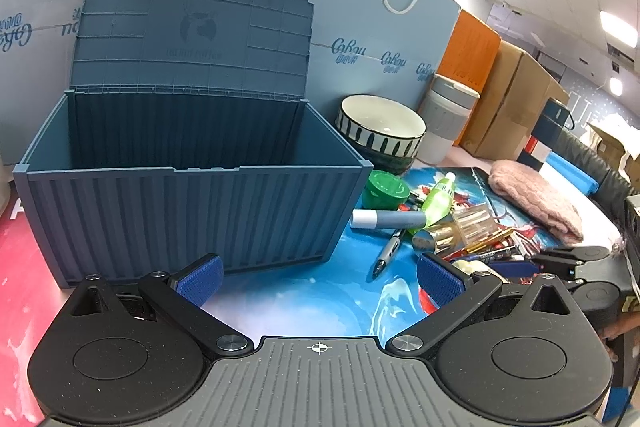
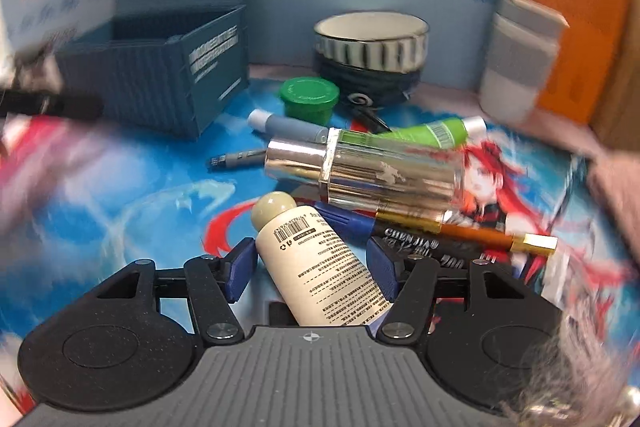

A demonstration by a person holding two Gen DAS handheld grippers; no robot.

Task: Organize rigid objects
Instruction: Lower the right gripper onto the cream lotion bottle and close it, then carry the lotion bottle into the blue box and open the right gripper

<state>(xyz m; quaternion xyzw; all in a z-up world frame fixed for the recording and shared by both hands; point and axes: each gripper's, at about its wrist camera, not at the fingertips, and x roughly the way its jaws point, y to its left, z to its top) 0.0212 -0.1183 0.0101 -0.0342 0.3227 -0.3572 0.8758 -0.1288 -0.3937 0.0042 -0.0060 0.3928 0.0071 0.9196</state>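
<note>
My left gripper (image 1: 319, 277) hangs wide, empty, by the open box (image 1: 192, 211) at left; I see nothing inside it, so sorting has barely begun. Right of it lie one green jar (image 2: 310, 99), one perfume bottle (image 2: 372, 169), several pens. My right gripper (image 2: 312, 267) straddles one white bottle (image 2: 320, 263), not yet clamped.
</note>
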